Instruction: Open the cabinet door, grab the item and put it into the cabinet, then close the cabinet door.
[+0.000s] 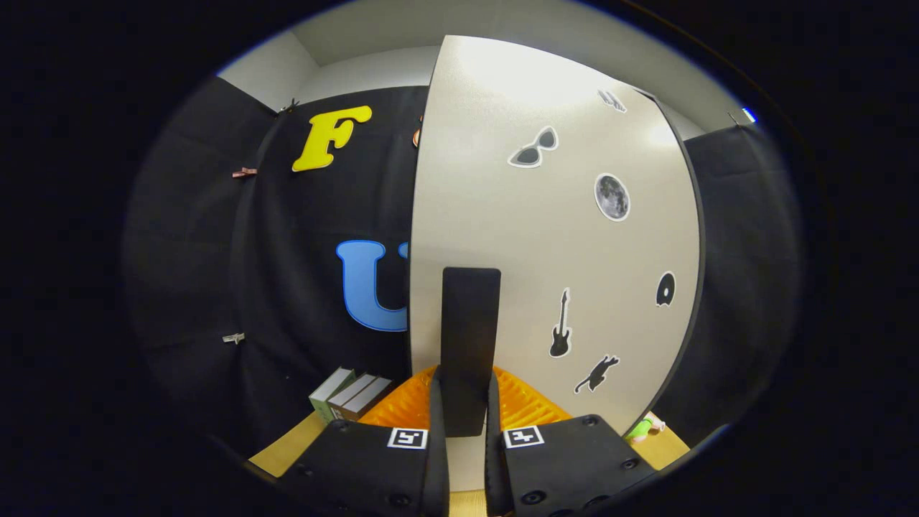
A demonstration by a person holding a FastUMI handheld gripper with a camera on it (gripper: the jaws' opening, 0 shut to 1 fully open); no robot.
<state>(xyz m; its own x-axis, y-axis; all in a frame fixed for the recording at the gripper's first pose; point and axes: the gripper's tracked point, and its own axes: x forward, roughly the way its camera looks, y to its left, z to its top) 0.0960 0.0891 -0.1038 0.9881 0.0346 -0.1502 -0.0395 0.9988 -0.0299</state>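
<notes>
- Our claw (467, 402) is clenched on the door handle (470, 345), a finger on each side.
- Handle's long axis is upright on the door (546, 237).
- Orange basket (402, 409) sits just behind the fingers; contents hidden.
- Boxes (348, 395) lie on the surface (291, 445) beside the basket.

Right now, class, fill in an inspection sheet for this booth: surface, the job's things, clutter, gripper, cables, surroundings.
Surface: wooden tabletop, bare patches either side of the gripper.
Job's things: white cabinet door with black stickers; its dark upright handle stands between the fingers. A small green item lies on the table past the door's lower right edge.
Clutter: boxes stacked ahead to the left; an orange ridged thing behind the fingers.
Gripper: gripper shut on the handle, a finger pressing each side.
Cables: nothing seen.
Surroundings: black cloth wall held by clips; pale room wall above.
</notes>
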